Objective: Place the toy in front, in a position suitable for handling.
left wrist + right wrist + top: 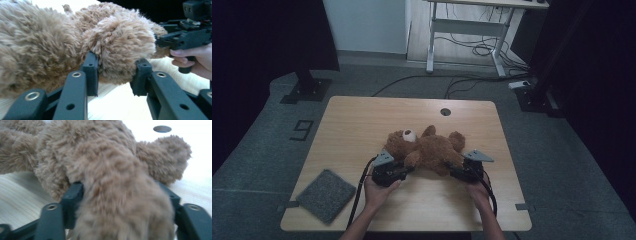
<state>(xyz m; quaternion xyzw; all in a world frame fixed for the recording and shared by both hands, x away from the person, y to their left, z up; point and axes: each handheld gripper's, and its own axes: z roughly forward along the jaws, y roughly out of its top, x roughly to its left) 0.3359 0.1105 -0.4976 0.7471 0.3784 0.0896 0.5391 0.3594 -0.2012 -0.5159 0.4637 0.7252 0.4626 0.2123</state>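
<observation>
Brown teddy bear point(428, 148); grey cloth point(326, 194); light wood table point(362, 120).

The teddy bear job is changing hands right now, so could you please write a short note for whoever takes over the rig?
Left gripper: jaws around one of the bear's limbs, fur against both pads; firmness of grip unclear.
Right gripper: jaws around another limb, fur filling the gap; firmness also unclear.
Teddy bear: lying on the table near its middle, one gripper at each near-side limb.
Grey pad: flat at the table's near left corner, untouched.
Done: the bear lies on the wood with both grippers in place at its limbs.
Left: probably check both grips before lifting or moving the bear.
</observation>
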